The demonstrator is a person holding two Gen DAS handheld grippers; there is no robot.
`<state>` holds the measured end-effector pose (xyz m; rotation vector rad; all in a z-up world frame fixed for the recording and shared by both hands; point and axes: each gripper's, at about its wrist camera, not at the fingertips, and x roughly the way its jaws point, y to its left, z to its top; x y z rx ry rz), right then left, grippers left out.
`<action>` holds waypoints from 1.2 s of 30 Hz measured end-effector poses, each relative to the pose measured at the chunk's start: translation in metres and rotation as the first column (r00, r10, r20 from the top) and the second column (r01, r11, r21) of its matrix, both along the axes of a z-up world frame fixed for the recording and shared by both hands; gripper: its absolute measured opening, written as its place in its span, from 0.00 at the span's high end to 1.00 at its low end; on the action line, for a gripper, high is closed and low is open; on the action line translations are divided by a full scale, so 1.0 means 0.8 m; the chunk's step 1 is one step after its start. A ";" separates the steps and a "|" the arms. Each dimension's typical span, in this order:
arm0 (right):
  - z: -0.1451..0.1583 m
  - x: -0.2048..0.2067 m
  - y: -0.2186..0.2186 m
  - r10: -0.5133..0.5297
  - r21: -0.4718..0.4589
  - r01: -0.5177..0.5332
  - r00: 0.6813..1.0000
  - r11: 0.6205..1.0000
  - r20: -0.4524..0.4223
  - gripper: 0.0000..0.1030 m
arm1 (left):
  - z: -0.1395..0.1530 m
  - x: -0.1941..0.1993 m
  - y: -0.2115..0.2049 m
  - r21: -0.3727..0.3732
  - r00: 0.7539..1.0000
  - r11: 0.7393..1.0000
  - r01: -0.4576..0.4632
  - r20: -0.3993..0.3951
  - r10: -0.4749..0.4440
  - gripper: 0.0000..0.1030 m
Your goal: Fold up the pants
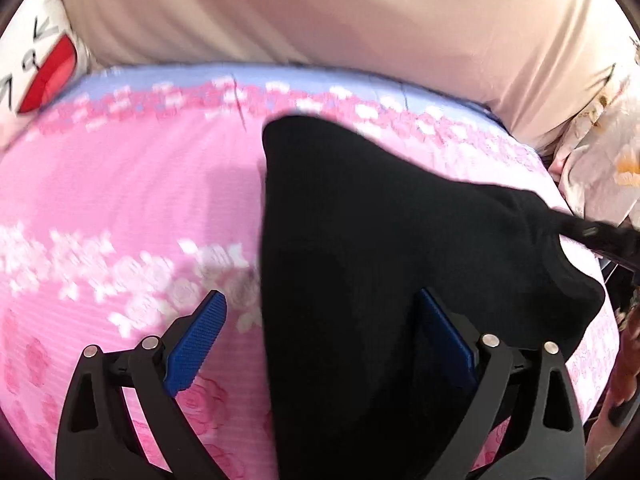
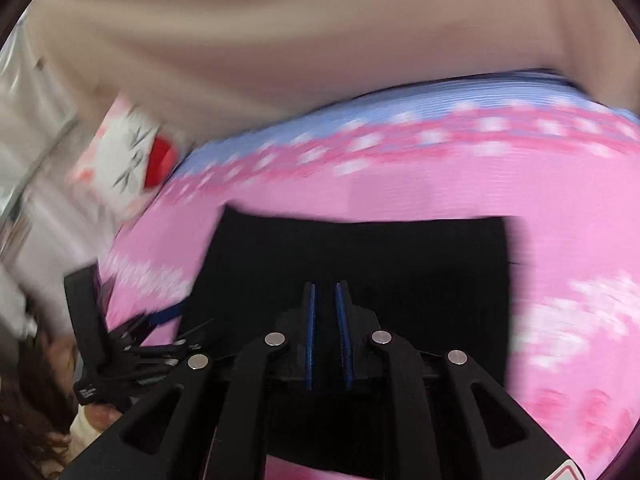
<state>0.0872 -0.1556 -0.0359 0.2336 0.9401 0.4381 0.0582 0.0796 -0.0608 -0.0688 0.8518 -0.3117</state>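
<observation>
Two tongs: left gripper (image 1: pixel 320 336) spread wide over one pair of black pants (image 1: pixel 360 240) lying on one pink floral blanket (image 1: pixel 120 200); right gripper (image 2: pixel 325 300) is pinched on the pants' cloth. One white cushion (image 1: pixel 36 52) shows blurred, unreadable lettering.

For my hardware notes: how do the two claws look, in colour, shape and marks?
Both are alike. The left claw has black plastic linkage arms with triangular cut-outs, round silver pivot pins and ribbed blue finger pads. The right claw shows the same black arms, silver pins and thin blue pads. No cables or sleeves are visible.
</observation>
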 end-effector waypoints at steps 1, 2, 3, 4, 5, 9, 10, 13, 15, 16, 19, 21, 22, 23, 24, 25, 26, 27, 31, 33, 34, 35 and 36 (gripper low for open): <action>-0.008 0.014 0.028 0.036 -0.026 -0.036 0.999 0.999 -0.016 0.86 | 0.009 -0.005 0.005 0.004 1.000 1.000 -0.010 0.025 0.010 0.10; -0.013 0.025 0.051 0.066 -0.033 -0.068 0.997 0.997 -0.033 0.86 | 0.017 -0.007 0.014 0.003 0.999 1.000 -0.021 0.046 0.021 0.10; -0.017 0.032 0.065 0.087 -0.033 -0.089 0.995 0.995 -0.046 0.86 | 0.025 -0.010 0.026 -0.001 0.998 0.999 -0.035 0.059 0.035 0.09; -0.022 0.044 0.089 0.118 -0.035 -0.121 0.991 0.992 -0.061 0.86 | 0.032 -0.010 0.037 0.000 0.996 0.999 -0.052 0.067 0.052 0.09; -0.023 0.051 0.108 0.135 -0.047 -0.138 0.988 0.989 -0.069 0.85 | 0.038 -0.015 0.051 0.004 0.994 0.997 -0.076 0.081 0.076 0.08; -0.040 0.083 0.163 0.163 -0.095 -0.165 0.986 0.982 -0.031 0.83 | 0.046 -0.027 0.093 0.064 0.978 0.984 -0.167 0.135 0.157 0.05; -0.045 0.088 0.172 0.164 -0.109 -0.165 0.986 0.980 -0.016 0.83 | 0.045 -0.028 0.097 0.080 0.977 0.981 -0.179 0.134 0.167 0.05; -0.048 0.090 0.174 0.143 -0.088 -0.141 0.990 0.986 0.016 0.83 | 0.037 -0.031 0.100 0.085 0.980 0.981 -0.174 0.114 0.164 0.05; -0.028 0.081 0.147 0.100 0.025 -0.101 0.995 0.995 0.026 0.85 | 0.035 -0.032 0.098 0.070 0.984 0.986 -0.152 0.099 0.145 0.05; -0.010 0.067 0.122 0.062 0.076 -0.066 0.997 0.995 0.055 0.85 | 0.036 -0.035 0.096 0.061 0.987 0.989 -0.137 0.097 0.131 0.05; 0.012 0.047 0.064 -0.075 -0.024 0.079 0.988 0.997 0.136 0.64 | 0.040 -0.044 0.080 0.055 0.991 0.995 -0.084 0.106 0.077 0.05; -0.008 0.042 0.008 -0.192 -0.162 0.207 0.976 0.965 0.105 0.51 | 0.040 -0.043 0.063 0.065 0.993 0.997 -0.046 0.107 0.039 0.05; -0.022 0.041 -0.019 -0.251 -0.209 0.260 0.965 0.943 0.068 0.60 | 0.038 -0.041 0.054 0.069 0.994 0.997 -0.031 0.102 0.023 0.05; -0.032 0.032 -0.053 -0.299 -0.168 0.300 0.954 0.939 0.031 0.81 | 0.037 -0.040 0.042 0.071 0.996 0.997 -0.011 0.092 0.004 0.05; -0.029 0.017 -0.080 -0.330 -0.067 0.330 0.944 0.942 0.021 0.80 | 0.037 -0.039 0.034 0.073 0.996 0.997 0.000 0.086 -0.006 0.05; -0.024 -0.002 -0.106 -0.367 0.025 0.367 0.930 0.930 -0.003 0.81 | 0.036 -0.039 0.026 0.075 0.997 0.997 0.012 0.080 -0.018 0.05; -0.020 -0.013 -0.117 -0.381 0.040 0.381 0.924 0.924 -0.002 0.79 | 0.036 -0.039 0.018 0.082 0.997 0.996 0.022 0.076 -0.028 0.05; -0.016 -0.025 -0.124 -0.392 0.034 0.391 0.920 0.920 0.011 0.72 | 0.035 -0.040 0.008 0.094 0.997 0.995 0.031 0.072 -0.038 0.05; -0.025 -0.057 -0.140 -0.315 0.138 0.324 0.945 0.936 -0.082 0.49 | 0.032 -0.042 -0.024 0.132 0.996 0.989 0.059 0.062 -0.067 0.05; -0.040 -0.066 -0.138 -0.283 0.163 0.300 0.952 0.940 -0.117 0.41 | 0.030 -0.041 -0.037 0.158 0.996 0.986 0.061 0.049 -0.070 0.05; -0.049 -0.070 -0.134 -0.262 0.159 0.280 0.957 0.947 -0.123 0.41 | 0.028 -0.041 -0.043 0.170 0.997 0.984 0.059 0.043 -0.067 0.05; -0.054 -0.072 -0.130 -0.255 0.154 0.270 0.961 0.951 -0.111 0.41 | 0.026 -0.040 -0.049 0.187 0.997 0.981 0.054 0.036 -0.062 0.05; -0.056 -0.075 -0.128 -0.252 0.148 0.264 0.963 0.953 -0.093 0.41 | 0.024 -0.040 -0.055 0.204 0.998 0.978 0.045 0.029 -0.052 0.05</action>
